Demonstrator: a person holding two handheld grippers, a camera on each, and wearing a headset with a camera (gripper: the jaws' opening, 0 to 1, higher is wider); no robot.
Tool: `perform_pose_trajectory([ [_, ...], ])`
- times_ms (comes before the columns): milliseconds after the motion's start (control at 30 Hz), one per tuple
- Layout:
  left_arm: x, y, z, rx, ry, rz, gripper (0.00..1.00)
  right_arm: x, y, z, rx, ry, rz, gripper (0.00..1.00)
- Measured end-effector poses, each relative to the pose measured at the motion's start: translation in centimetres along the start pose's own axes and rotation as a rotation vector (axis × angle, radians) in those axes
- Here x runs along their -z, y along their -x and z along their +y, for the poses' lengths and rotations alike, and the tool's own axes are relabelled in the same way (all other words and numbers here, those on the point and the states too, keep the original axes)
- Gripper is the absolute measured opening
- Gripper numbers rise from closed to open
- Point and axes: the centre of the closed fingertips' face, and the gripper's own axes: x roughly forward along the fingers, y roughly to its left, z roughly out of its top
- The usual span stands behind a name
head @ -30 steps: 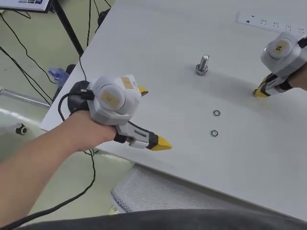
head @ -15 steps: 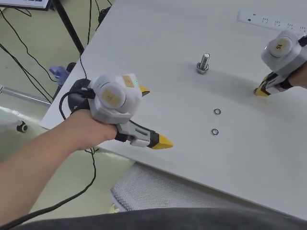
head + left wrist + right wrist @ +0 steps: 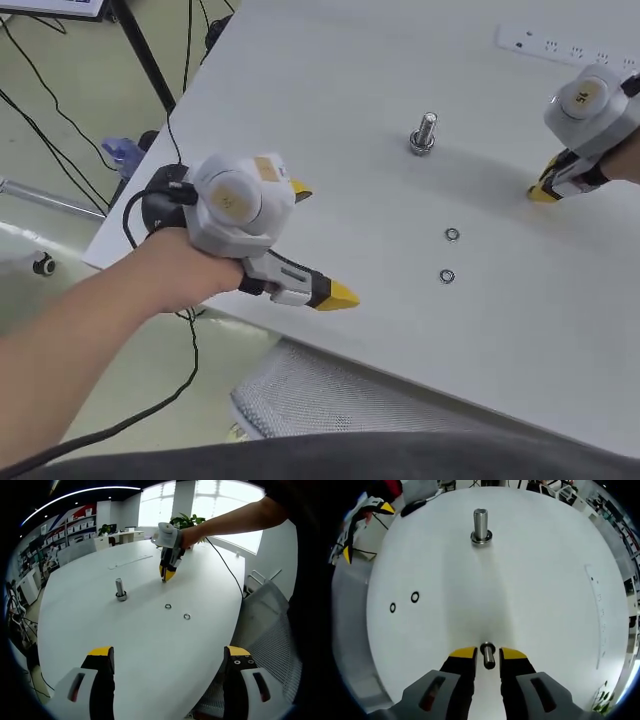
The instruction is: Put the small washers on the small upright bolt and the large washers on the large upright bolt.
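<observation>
Steel small washers, two in number, lie flat on the white table, ahead of the left gripper, whose jaws are spread wide. The large bolt stands upright beyond them, with rings at its base. The small bolt stands between the narrowly parted tips of the right gripper. Whether the tips pinch it cannot be determined.
</observation>
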Motion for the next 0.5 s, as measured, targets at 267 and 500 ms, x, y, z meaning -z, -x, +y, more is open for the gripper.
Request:
perform_pose_trajectory([
  [267, -0.3, 0.2, 0.0, -0.003, -0.003, -0.008, 0.90, -0.5, 1.2, -0.1, 0.005, -0.001, -0.012, 0.24],
  [500, -0.4, 0.5, -0.3, 0.000, -0.010, -0.007, 0.90, -1.0, 1.9, 0.1, 0.006, 0.017, -0.013, 0.27],
])
